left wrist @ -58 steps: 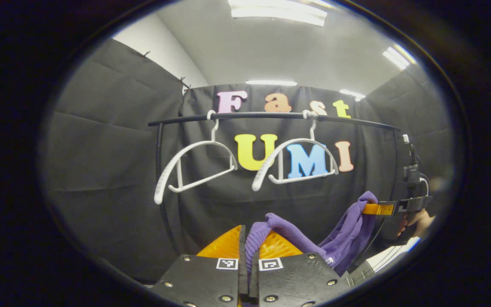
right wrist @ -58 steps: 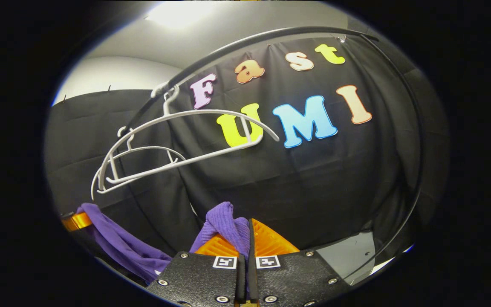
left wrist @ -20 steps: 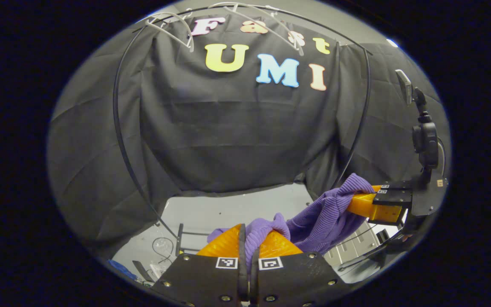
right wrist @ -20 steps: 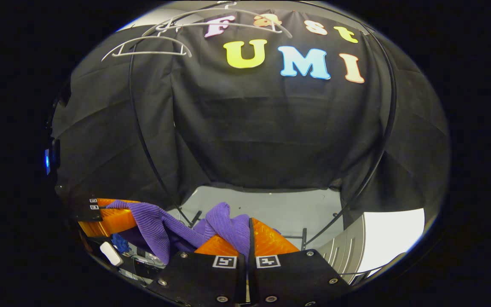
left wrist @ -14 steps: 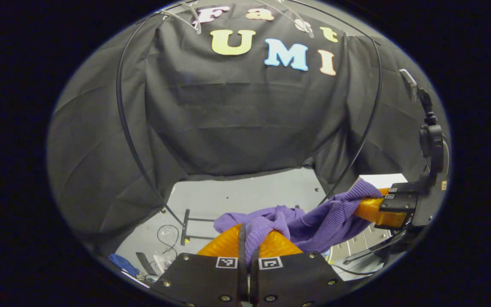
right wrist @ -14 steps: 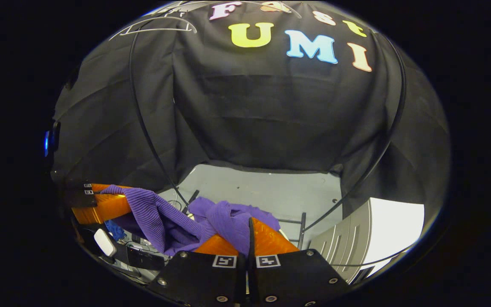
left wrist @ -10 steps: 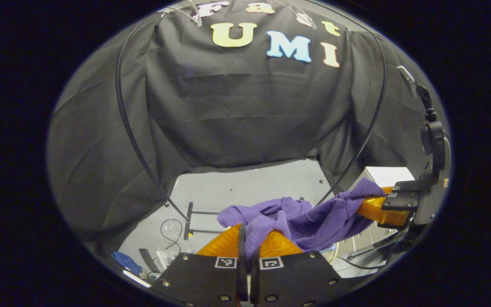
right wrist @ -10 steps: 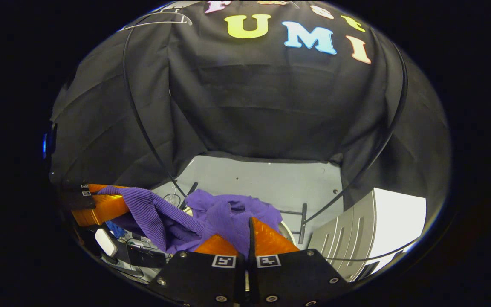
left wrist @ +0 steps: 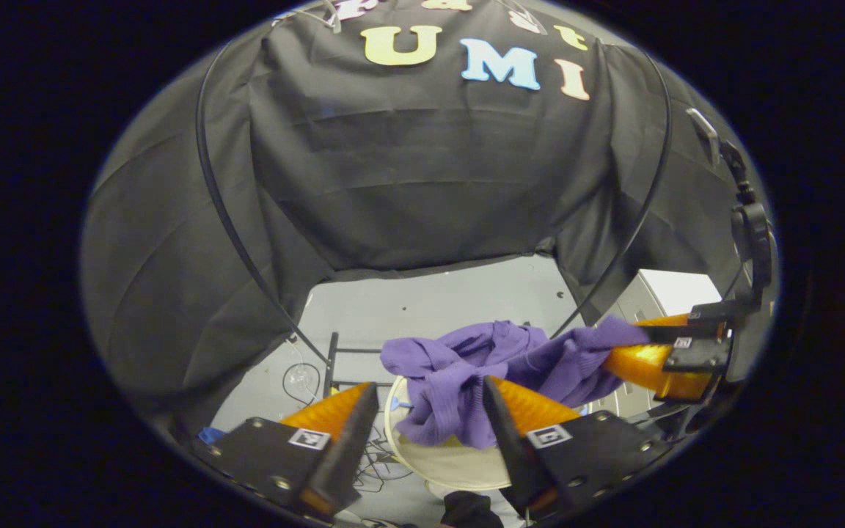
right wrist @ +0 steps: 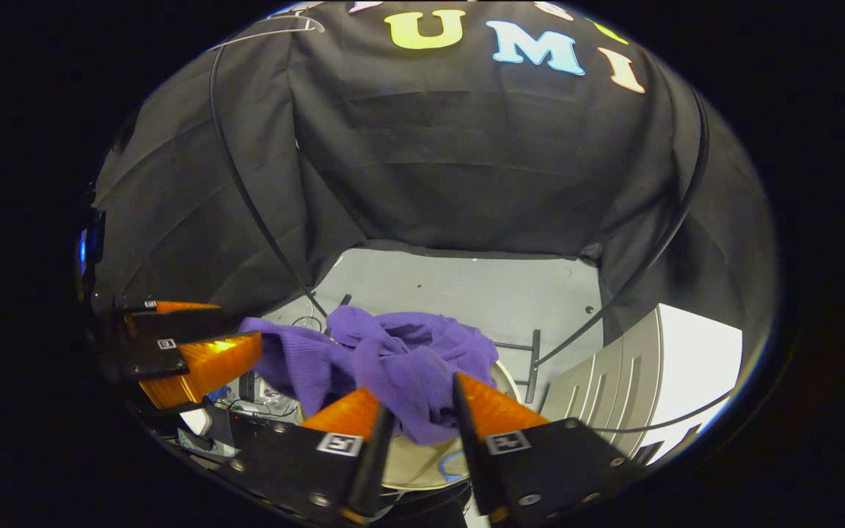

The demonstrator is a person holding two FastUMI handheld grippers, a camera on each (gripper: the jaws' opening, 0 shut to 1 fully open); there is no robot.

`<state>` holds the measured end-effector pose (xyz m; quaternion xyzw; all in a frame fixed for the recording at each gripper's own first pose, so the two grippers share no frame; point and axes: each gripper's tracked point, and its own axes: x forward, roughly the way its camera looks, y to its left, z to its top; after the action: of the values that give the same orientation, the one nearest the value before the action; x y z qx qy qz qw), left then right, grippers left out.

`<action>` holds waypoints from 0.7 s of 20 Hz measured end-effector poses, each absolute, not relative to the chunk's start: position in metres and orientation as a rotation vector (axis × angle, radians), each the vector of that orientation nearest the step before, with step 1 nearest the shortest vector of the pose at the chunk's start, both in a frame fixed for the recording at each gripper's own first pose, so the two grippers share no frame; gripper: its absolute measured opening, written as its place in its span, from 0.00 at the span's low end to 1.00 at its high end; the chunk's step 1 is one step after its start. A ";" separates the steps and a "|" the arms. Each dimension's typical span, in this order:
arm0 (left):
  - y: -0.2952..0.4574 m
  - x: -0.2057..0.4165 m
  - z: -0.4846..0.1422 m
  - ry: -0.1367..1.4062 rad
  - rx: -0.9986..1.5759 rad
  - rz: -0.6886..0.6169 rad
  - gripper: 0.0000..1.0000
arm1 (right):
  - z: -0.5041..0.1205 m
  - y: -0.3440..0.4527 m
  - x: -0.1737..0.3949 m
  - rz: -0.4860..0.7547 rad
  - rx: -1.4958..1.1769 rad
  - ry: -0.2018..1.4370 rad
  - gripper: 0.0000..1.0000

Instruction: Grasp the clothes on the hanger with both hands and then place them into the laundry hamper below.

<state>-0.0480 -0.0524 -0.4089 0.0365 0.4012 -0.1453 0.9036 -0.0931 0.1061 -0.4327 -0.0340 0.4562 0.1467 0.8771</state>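
1. The release step is judged to be in hand: the purple garment (left wrist: 466,374) is seen bunched over the rim of the pale round hamper (left wrist: 459,462), just ahead of both tools.

2. The left gripper (left wrist: 426,400) is seen spread wide in the left gripper view. Cloth hangs in the gap and touches the inner face of one finger, but nothing is pinched between the two.

3. The right gripper (right wrist: 419,407) is likewise seen parted in the right gripper view, with the garment (right wrist: 393,367) draped into the gap and not clamped.

4. Seen from the left gripper view, the right gripper (left wrist: 650,352) sits off to the side with a fold of cloth reaching to its tip. Whether that fold is caught there or only lies against it cannot be told.

5. The next move is judged to call for both tools to be drawn back and up, clear of the cloth, so that no fold is dragged out of the hamper (right wrist: 422,462).

6. Most of the hamper is covered by the garment and the fingers; its depth and contents cannot be made out.

7. How much of the garment lies inside the rim, and how much hangs outside, cannot be settled.

8. The bars of a black rack (right wrist: 246,191) curve down to a grey floor (right wrist: 466,293); the small clutter at the floor's edge is too blurred to be named.
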 end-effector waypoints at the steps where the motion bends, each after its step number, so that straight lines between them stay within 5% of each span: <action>1: -0.047 -0.049 -0.408 0.818 0.076 -0.293 0.89 | -0.431 0.103 -0.096 0.304 -0.071 0.941 0.60; 3: -0.039 -0.050 -0.402 0.802 0.075 -0.283 0.95 | -0.424 0.093 -0.101 0.281 -0.071 0.928 0.92; 4: -0.036 -0.050 -0.401 0.797 0.075 -0.280 0.90 | -0.422 0.090 -0.101 0.268 -0.060 0.920 0.95; 14: -0.032 -0.036 -0.375 0.731 0.077 -0.279 0.90 | -0.390 0.092 -0.081 0.217 -0.031 0.838 0.95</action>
<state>-0.0358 -0.0321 -0.3747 0.0377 0.3564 -0.1361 0.9236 -0.0806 0.0919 -0.3902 -0.0151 0.4061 0.1050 0.9077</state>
